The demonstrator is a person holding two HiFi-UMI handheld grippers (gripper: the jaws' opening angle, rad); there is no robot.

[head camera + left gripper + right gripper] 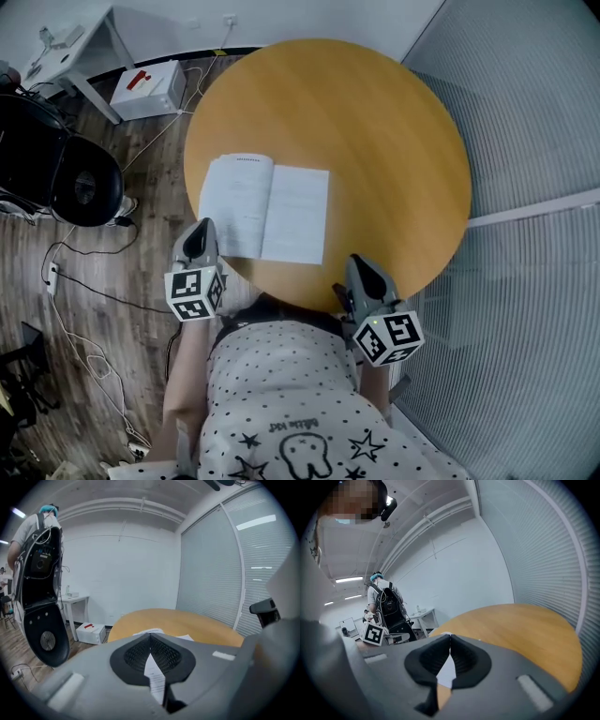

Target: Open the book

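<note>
A book (267,208) lies open and flat on the round wooden table (375,122), white pages up, near the table's left front. My left gripper (200,231) hovers at the book's near left corner, jaws shut with nothing between them. In the left gripper view the pads meet at the left gripper's tip (150,639), and the book (152,631) shows just beyond. My right gripper (360,263) is at the table's front edge, right of the book and apart from it. It is shut and empty too; the right gripper's tip (450,638) points across the table.
A black chair (80,183) stands on the wood floor left of the table, with a white box (150,89) and a white desk (66,47) behind it. Cables (75,309) trail over the floor. A blind-covered wall (534,187) curves along the right. A person with a backpack (386,609) stands beyond.
</note>
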